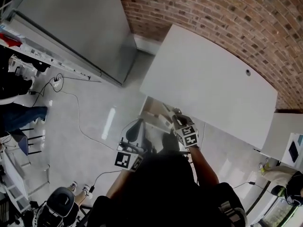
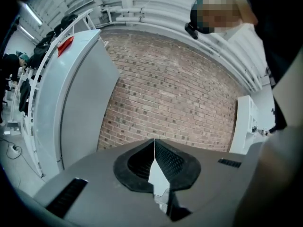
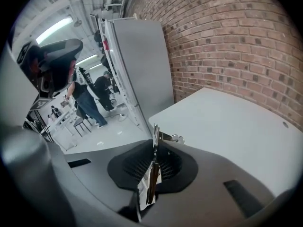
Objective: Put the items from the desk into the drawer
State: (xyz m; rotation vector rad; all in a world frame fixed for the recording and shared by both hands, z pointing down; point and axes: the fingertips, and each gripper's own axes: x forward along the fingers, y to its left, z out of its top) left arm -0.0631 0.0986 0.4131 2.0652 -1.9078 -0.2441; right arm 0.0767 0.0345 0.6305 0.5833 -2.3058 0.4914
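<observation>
Far to my left stands a tall grey metal cabinet point(image 1: 80, 27), smooth-sided, on the pale floor. A thin black cable point(image 1: 71, 112) snakes across the floor near its foot.

My left gripper point(image 1: 136, 126) is next, held low in front of me and pointing level. In the left gripper view point(image 2: 154, 143) its black ribbed jaws are pressed together at the tips with nothing between them. Past them are the cabinet point(image 2: 80, 103) and the red brick wall point(image 2: 175, 93).

Just right of that gripper, under the near corner of the desk, is what looks like an open white drawer point(image 1: 154, 110). I cannot make out what lies in it.

My right gripper point(image 1: 176, 113) hangs close above that drawer, tilted downward. Its jaws point(image 3: 154, 148) are clamped on a thin flat item point(image 3: 155, 135), seen edge-on, with a silvery wire loop sticking out beside it. I cannot tell more exactly what it is. The item is off the desk, pinched between my pads, with the desk corner just beyond it.

The wide white rectangular desk point(image 1: 213, 84) spreads to the right, with a small round hole point(image 1: 247, 72) near its far edge. In the right gripper view its top point(image 3: 227, 122) runs up to the brick wall point(image 3: 227, 41), and people stand in the background beyond the cabinet point(image 3: 142, 65).
</observation>
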